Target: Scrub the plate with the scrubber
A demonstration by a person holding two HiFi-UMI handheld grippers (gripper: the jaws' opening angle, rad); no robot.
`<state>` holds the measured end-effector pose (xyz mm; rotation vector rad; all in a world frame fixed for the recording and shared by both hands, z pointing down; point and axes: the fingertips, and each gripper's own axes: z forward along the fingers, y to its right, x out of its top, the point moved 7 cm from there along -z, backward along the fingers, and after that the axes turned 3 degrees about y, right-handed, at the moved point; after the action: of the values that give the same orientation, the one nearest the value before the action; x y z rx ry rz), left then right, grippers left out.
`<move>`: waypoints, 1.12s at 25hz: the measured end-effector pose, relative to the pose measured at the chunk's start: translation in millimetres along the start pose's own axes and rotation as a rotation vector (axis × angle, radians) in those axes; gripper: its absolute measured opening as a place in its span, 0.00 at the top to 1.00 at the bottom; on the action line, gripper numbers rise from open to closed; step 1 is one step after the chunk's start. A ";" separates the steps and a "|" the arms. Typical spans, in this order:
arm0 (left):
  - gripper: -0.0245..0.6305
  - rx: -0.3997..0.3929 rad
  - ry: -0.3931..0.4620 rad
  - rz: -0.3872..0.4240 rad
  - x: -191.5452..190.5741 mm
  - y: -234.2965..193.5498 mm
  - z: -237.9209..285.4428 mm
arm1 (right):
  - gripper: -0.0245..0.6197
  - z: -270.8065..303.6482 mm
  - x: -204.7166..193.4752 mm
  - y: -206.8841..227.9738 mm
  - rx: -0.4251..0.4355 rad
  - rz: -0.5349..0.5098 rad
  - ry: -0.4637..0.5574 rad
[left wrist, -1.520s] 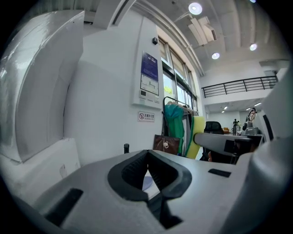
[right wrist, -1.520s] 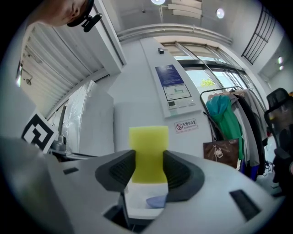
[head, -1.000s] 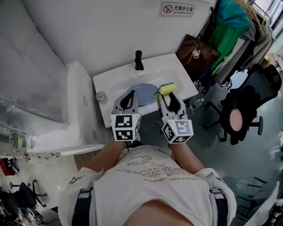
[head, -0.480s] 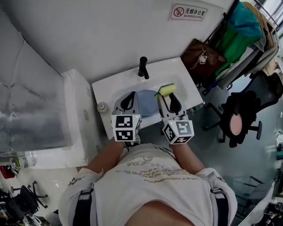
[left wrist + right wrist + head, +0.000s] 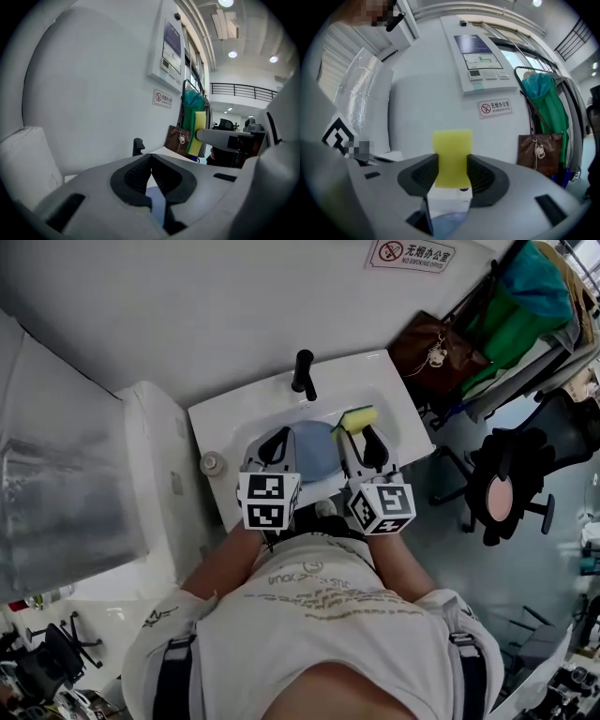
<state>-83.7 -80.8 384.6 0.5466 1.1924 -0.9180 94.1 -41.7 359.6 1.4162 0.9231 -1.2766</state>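
Note:
A blue plate (image 5: pixel 314 452) lies in the white sink (image 5: pixel 234 413) below the black faucet (image 5: pixel 302 373). My right gripper (image 5: pixel 361 427) is shut on the scrubber (image 5: pixel 356 418), a yellow sponge with a green side, held over the plate's right edge. In the right gripper view the scrubber (image 5: pixel 451 157) stands upright, squeezed between both pads, with the plate (image 5: pixel 447 222) showing below. My left gripper (image 5: pixel 279 435) hovers over the plate's left edge. Its jaws (image 5: pixel 151 157) are shut with nothing between them. The plate (image 5: pixel 157 206) shows under them.
A small soap bottle (image 5: pixel 213 463) stands on the sink's left rim. A white cabinet (image 5: pixel 155 474) flanks the sink on the left. A brown bag (image 5: pixel 433 351), hanging clothes (image 5: pixel 539 296) and a black office chair (image 5: pixel 511 488) are to the right.
Both grippers have moved forward over the sink basin and stand closer to the faucet. The scrubber has stayed in the right gripper. The left jaws have stayed shut.

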 end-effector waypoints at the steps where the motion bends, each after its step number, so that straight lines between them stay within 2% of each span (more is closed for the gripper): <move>1: 0.93 0.005 -0.010 -0.004 -1.5 -0.3 2.2 | 0.66 1.7 -1.5 3.5 0.006 0.001 -0.006; 8: 0.93 0.052 -0.070 -0.059 -15.5 -5.1 19.5 | 0.66 20.1 -12.3 25.9 0.054 -0.001 -0.055; 14: 0.93 0.083 -0.175 -0.133 -41.5 -16.3 32.0 | 0.66 33.7 -26.0 32.2 0.118 -0.005 -0.118; 19: 0.93 0.109 -0.287 -0.231 -75.0 -29.5 35.5 | 0.66 39.9 -44.1 28.3 0.166 -0.008 -0.173; 28: 0.93 0.162 -0.470 -0.400 -126.7 -52.2 46.2 | 0.66 48.8 -75.0 36.7 0.195 -0.001 -0.272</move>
<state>-113.6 -105.7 523.9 0.1969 0.8113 -1.4043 105.5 -92.2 441.3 1.3463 0.6289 -1.5488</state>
